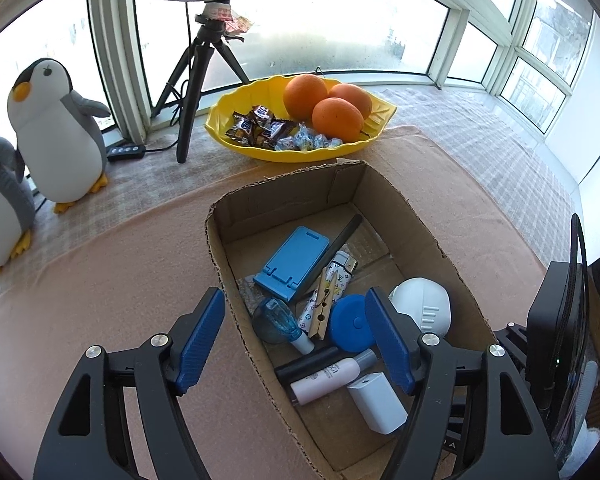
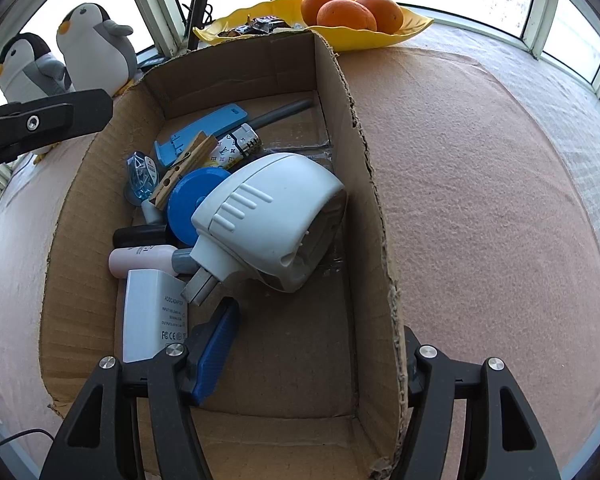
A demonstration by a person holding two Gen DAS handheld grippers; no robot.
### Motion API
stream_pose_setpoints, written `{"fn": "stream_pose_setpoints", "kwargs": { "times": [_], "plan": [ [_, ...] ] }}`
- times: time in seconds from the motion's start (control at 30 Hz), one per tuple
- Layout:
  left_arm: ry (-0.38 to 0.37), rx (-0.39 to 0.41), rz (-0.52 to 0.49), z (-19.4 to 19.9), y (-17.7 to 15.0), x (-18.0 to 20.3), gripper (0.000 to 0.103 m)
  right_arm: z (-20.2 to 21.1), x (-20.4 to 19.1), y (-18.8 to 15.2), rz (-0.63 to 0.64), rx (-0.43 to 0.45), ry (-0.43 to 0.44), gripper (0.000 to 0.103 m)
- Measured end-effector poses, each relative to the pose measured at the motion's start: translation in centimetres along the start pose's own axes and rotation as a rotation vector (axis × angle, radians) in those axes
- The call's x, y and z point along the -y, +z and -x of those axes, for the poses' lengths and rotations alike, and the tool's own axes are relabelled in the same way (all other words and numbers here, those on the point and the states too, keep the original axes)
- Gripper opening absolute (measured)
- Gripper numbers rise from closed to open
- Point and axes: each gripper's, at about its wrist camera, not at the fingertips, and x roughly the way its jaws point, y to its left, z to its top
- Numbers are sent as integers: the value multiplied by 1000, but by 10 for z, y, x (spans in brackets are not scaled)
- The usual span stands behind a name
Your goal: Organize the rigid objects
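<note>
Reading "AC/DC ADAPTER", white charger (image 2: 154, 312) lies boxed; left tool (image 1: 296, 344) gapes empty, right tool's (image 2: 311, 344) grip unclear.

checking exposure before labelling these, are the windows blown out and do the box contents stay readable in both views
Left wrist view: the windows are blown to white, yet the cardboard box and its contents stay evenly lit and sharp. Right wrist view: the same white glare along the top, adapter print legible, the box wall bowed by the fisheye.
</note>
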Motion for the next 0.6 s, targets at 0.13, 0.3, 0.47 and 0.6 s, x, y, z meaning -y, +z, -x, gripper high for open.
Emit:
{"fn": "stream_pose_setpoints", "kwargs": {
  "times": [0.13,0.3,0.47,0.6],
  "plan": [
    [5,2,14,10,-8,-7,73,4,-5,1,21,7,-14,61],
    [20,13,50,24,-20,-21,73,16,-6,4,26,38,-22,61],
    [39,38,70,43,-29,-31,73,30,-10,0,42,53,-34,61],
    [52,59,92,60,-36,-38,73,40,-8,-1,41,61,-35,61]
  ]
}}
